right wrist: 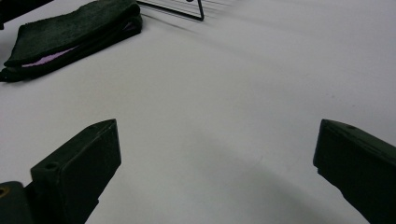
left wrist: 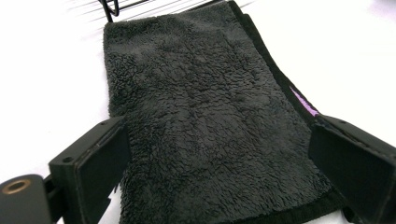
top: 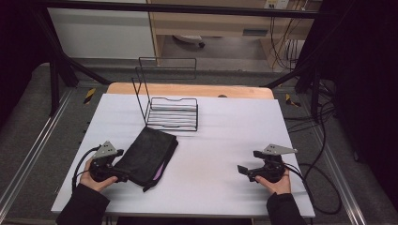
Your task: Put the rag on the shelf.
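Note:
A folded black fleecy towel with a purple layer showing at its edge lies on the white table, left of centre. My left gripper stands open at the towel's near left end, its jaws wide on either side of the towel without closing on it. My right gripper is open near the front right of the table, with bare table between its jaws. In the right gripper view the towel lies far off at the upper left.
A black wire rack with an upright back stands just behind the towel, mid-table. Its corner shows as the rack in the right gripper view. The white table top ends near my hands; cables trail on the floor at the right.

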A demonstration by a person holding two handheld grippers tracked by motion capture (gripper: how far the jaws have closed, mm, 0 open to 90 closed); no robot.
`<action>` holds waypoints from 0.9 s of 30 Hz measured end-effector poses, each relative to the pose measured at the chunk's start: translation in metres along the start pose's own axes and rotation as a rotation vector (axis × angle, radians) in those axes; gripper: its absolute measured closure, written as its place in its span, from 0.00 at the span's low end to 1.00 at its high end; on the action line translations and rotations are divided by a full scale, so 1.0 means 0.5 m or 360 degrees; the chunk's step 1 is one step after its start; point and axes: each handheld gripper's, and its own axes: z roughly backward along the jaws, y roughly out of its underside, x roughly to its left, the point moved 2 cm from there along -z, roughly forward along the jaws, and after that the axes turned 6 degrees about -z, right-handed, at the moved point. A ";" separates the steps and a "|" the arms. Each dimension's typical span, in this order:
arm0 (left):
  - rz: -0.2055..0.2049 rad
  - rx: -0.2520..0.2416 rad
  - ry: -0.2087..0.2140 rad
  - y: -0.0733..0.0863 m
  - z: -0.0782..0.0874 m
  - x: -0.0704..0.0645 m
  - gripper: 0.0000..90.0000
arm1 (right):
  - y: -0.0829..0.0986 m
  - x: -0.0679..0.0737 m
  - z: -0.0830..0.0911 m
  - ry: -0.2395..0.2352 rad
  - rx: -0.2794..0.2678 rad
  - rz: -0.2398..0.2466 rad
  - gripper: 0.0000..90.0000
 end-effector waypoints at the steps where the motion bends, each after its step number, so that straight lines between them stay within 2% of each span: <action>1: -0.0003 0.0003 -0.0001 -0.001 0.000 0.000 0.06 | 0.000 0.000 0.000 0.0000 0.0000 0.0000 0.02; 10: -0.0011 0.0000 0.0001 -0.010 0.000 -0.011 0.05 | 0.001 0.002 -0.001 0.0000 0.0003 -0.0004 0.02; 14: -0.0037 0.0033 0.0001 -0.017 -0.004 -0.025 0.05 | 0.001 0.002 -0.002 0.0013 0.0014 -0.0009 0.02; 19: -0.0076 0.0048 0.0028 -0.029 -0.010 -0.053 0.11 | 0.001 0.001 -0.001 0.0020 0.0015 -0.0008 0.02; 27: -0.0125 0.0156 0.0065 -0.039 -0.032 -0.104 0.22 | 0.001 0.001 0.000 0.0024 0.0012 -0.0008 0.02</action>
